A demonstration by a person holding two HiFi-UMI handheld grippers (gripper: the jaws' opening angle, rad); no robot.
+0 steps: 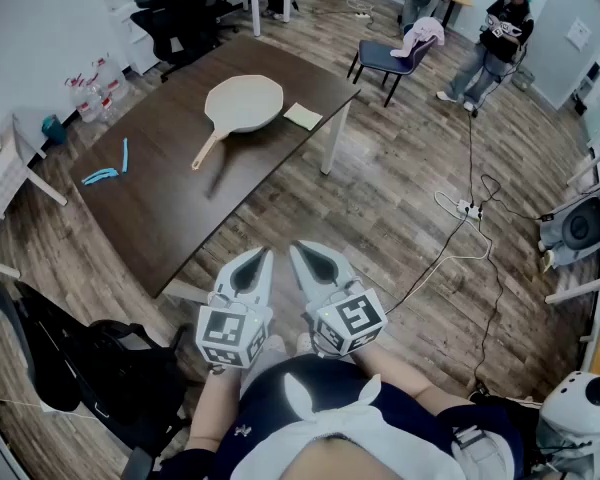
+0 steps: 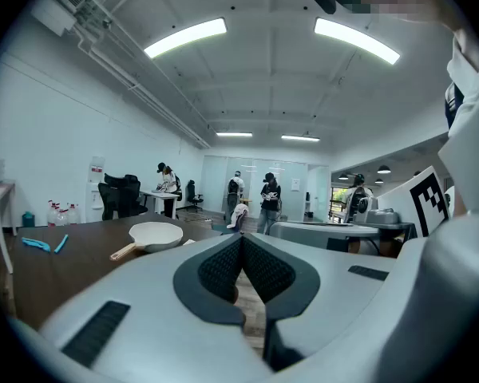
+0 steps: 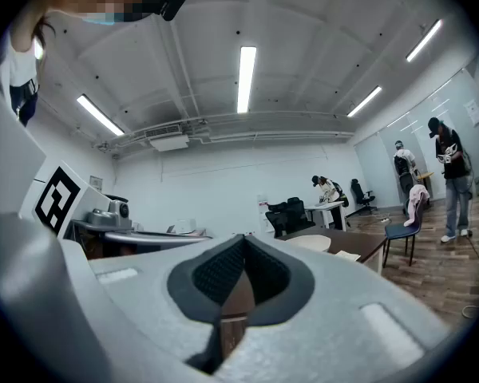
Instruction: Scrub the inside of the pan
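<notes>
A cream pan (image 1: 242,105) with a wooden handle lies on the far part of the dark table (image 1: 170,208); a pale square sponge (image 1: 303,116) lies just right of it. The same pan (image 2: 153,234) shows small at the left in the left gripper view, and as a sliver (image 3: 310,243) in the right gripper view. My left gripper (image 1: 264,258) and right gripper (image 1: 298,251) are held side by side close to my body, over the floor, well short of the table. Both are shut with nothing between their jaws.
Blue tools (image 1: 108,169) lie at the table's left end. A chair (image 1: 388,59) with a pink cloth stands beyond the table; a person (image 1: 490,48) stands farther right. Cables and a power strip (image 1: 468,208) cross the wooden floor. A black bag (image 1: 100,368) sits by my left side.
</notes>
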